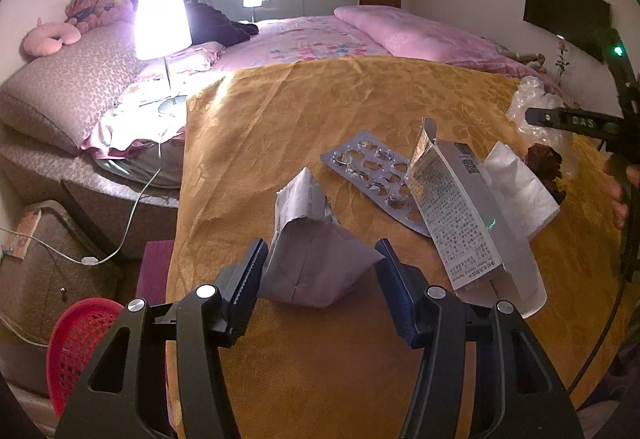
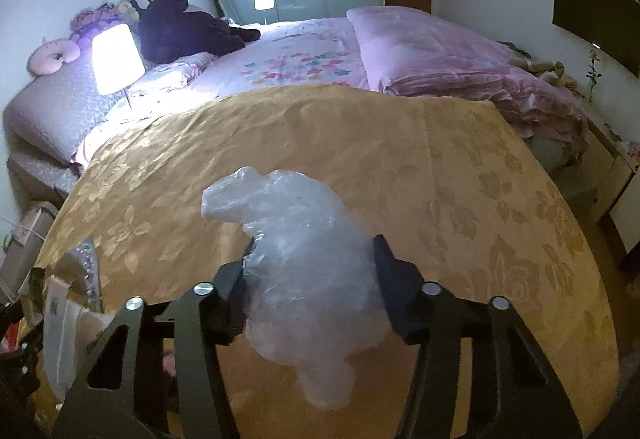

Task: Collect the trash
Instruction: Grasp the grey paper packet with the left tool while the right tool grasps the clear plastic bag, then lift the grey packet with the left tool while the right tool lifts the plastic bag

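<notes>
Both pairs of jaws are clamped on trash: our left gripper [image 1: 322, 257] pinches a crumpled grey paper wrapper [image 1: 316, 259] between its 2 ribbed pads, and our right gripper [image 2: 314, 259] squeezes a wad of clear plastic film [image 2: 304, 267] that bulges out above and below its fingers.

We see the wrapper as a torn, folded pouch, dull silver-grey, with small print on its upturned flap. It sits low over the near part of a gold brocade cloth [image 1: 320, 99] spread across the foot of a bed; whether it rests on the cloth or is lifted clear we cannot tell. The film is cloudy, wrinkled and bubbly, and it also hangs over that cloth.

More trash lies on the cloth to the right of the wrapper: an emptied silver blister pack [image 1: 368, 171] with popped cells, an opened white carton [image 1: 460, 215] covered in fine print and lying partly over the blister pack, and a white tissue [image 1: 520, 191] just beside the carton. Something dark red and crumpled [image 1: 546, 163] sits behind the tissue.

A red mesh basket [image 1: 80, 347] stands on the floor at the left, below the cloth's edge. A lit lamp [image 1: 162, 23] glows on the bed's left side
</notes>
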`<action>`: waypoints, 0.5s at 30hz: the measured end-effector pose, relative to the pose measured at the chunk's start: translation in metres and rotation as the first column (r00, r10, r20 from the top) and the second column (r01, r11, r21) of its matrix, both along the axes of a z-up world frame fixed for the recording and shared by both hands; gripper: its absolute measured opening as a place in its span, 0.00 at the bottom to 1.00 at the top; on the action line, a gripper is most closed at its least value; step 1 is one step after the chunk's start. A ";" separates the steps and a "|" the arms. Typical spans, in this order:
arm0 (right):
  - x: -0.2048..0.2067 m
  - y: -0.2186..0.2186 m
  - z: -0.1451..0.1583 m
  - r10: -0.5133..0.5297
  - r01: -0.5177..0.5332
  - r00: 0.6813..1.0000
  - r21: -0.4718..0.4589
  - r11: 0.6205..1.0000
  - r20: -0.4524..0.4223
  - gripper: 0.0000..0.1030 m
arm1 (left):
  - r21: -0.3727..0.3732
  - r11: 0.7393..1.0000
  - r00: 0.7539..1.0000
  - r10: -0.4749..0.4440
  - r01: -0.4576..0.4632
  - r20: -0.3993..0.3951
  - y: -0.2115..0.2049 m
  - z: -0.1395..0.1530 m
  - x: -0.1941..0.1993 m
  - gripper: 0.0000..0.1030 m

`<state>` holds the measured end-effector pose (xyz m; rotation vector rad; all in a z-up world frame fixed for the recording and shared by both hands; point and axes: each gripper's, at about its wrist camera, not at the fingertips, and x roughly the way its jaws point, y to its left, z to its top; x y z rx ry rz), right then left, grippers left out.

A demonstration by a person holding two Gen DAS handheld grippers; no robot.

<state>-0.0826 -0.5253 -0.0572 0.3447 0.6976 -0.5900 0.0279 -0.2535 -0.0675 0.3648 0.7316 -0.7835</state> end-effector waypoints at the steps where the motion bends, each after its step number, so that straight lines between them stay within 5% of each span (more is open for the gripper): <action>1: -0.004 0.002 0.001 0.003 -0.003 1.000 0.000 1.000 0.005 0.48 | -0.001 1.000 1.000 0.000 0.000 -0.002 0.001 0.000 0.000 0.51; 15: -0.070 0.063 0.002 0.033 -0.035 0.997 0.024 0.999 0.073 0.47 | -0.009 1.000 0.999 -0.009 0.008 -0.046 0.011 0.002 -0.005 0.51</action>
